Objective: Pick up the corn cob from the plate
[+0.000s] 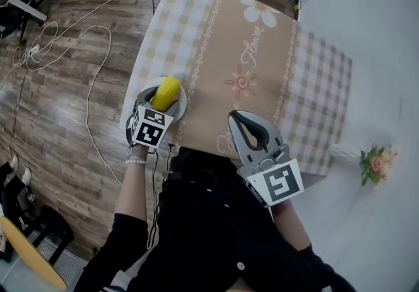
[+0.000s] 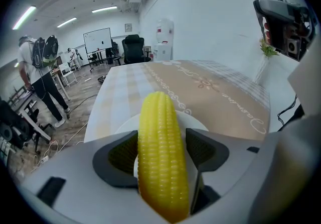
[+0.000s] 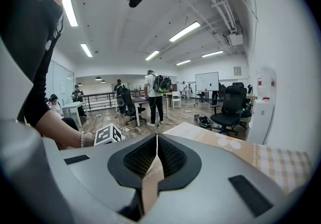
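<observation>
The yellow corn cob (image 1: 167,91) lies on a white plate (image 1: 181,106) at the table's near left corner. My left gripper (image 1: 159,98) is down over it, open, one jaw on each side of the cob. In the left gripper view the corn cob (image 2: 161,137) fills the gap of the left gripper (image 2: 161,153), with the plate (image 2: 194,120) showing behind it; I see no firm squeeze from the pads. My right gripper (image 1: 237,118) hovers shut over the table's near edge with nothing in it. The right gripper (image 3: 156,140) shows its pads pressed together.
A tan and checked tablecloth (image 1: 252,55) covers the table, its left edge close beside the plate. Flowers in a vase (image 1: 374,163) stand off the table at the right. Cables (image 1: 72,42) trail over the wood floor at the left. People and office chairs stand far off.
</observation>
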Motion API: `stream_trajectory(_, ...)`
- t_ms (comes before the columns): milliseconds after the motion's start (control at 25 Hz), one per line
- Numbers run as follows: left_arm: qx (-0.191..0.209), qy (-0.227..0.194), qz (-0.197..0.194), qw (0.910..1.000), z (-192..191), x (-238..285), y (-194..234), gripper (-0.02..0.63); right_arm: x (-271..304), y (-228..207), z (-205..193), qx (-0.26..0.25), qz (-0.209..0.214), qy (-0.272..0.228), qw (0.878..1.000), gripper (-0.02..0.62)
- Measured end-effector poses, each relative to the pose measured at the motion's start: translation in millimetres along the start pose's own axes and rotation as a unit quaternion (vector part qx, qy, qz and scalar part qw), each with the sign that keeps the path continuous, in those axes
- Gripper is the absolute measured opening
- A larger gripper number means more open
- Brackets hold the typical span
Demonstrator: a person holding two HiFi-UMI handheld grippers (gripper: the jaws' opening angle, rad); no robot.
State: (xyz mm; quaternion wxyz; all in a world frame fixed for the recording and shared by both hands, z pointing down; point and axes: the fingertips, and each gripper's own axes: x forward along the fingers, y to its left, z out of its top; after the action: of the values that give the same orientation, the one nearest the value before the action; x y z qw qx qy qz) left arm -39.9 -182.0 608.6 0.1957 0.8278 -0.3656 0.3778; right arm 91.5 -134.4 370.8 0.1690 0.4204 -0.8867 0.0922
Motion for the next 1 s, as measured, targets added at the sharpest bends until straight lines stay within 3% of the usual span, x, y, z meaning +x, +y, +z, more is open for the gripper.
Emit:
stream_trajectory(320,0.022,-0.005,0.0,0.9998,1.1,0.1,-3.6,0.262,1.7,0.1,1.2,-0.004,-0.001,-0.008,1.0,0.043)
stream_trajectory(720,0.011,-0.004,0.011,0.9999,1.4,-1.8,-3.6,0.261,6.2,11.1,1.5,-0.008,0.015,0.004,1.0,0.043)
stream_trajectory(1000,-0.011,-0.028,0.011,0.9995,8.4,-10.6,-1.5,0.261,8.6,11.0,0.8,-0.015,0.015,0.002,1.0,0.043)
